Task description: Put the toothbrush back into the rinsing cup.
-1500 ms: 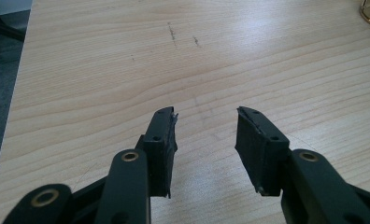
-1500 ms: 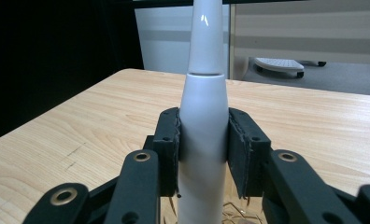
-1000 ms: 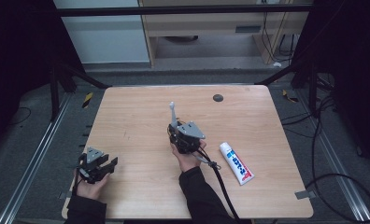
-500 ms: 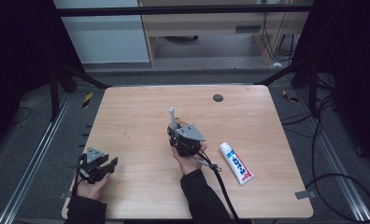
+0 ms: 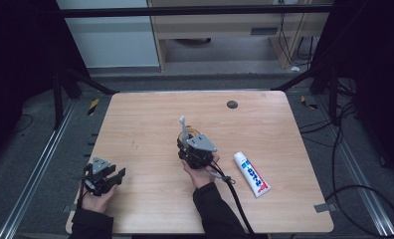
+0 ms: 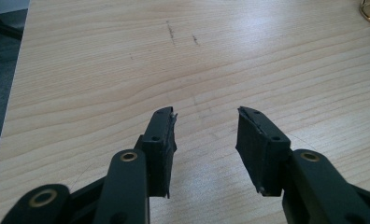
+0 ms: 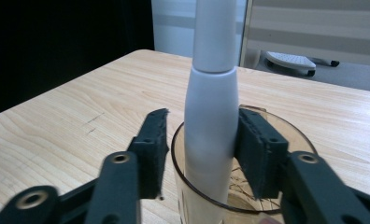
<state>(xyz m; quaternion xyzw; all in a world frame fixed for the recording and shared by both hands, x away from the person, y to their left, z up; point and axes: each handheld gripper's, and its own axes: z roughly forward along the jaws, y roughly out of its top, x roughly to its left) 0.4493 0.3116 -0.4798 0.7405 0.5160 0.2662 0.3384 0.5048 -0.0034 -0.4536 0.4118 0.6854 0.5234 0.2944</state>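
A white electric toothbrush (image 7: 211, 116) stands upright in a clear amber glass cup (image 7: 241, 191) near the table's middle. My right gripper (image 7: 202, 116) is open around the toothbrush handle: the right jaw lies against it and the left jaw stands a finger's width off. In the high view the toothbrush (image 5: 184, 130) rises above the right gripper (image 5: 187, 142), and the cup (image 5: 197, 134) is mostly hidden under it. My left gripper (image 5: 116, 175) rests open at the table's front left, and it (image 6: 205, 112) has nothing between its jaws.
A white toothpaste tube (image 5: 251, 173) lies flat to the right of the right hand. A small dark round disc (image 5: 232, 104) sits near the far edge. The wooden table (image 5: 145, 124) has bare room on its left half. Cables trail on the floor at the right.
The toothbrush has come down a little, its tip now lower over the right gripper. The left gripper has not moved.
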